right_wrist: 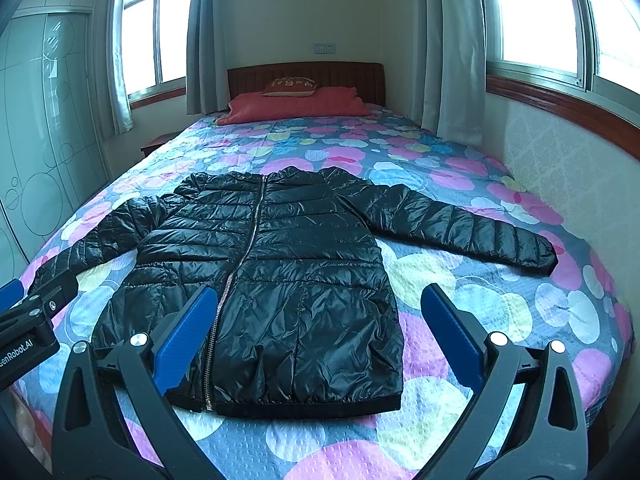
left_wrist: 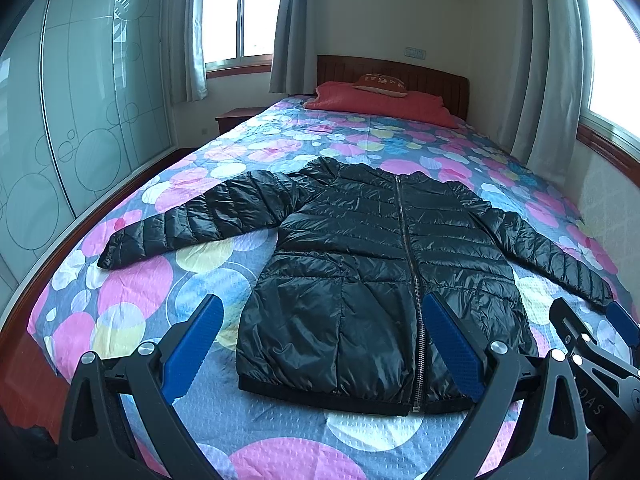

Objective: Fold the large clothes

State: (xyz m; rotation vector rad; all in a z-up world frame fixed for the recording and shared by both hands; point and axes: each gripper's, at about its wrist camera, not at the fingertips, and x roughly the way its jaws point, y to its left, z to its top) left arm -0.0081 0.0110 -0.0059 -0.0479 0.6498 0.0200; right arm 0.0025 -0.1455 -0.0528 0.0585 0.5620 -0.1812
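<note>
On bed (left_wrist: 132, 292): black puffer jacket (left_wrist: 360, 264) flat, zipped, sleeves out | left tongs (left_wrist: 320, 340), right tongs (right_wrist: 320, 332) wide, empty

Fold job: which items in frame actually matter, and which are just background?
Part of the job:
- black puffer jacket, zipped, spread flat with sleeves out
- left claw, open, empty
- right claw, open, empty
- bed cover, the surface under the jacket

Just lying about:
- red pillow
- small cushion on it
- curtains
- wardrobe
</note>
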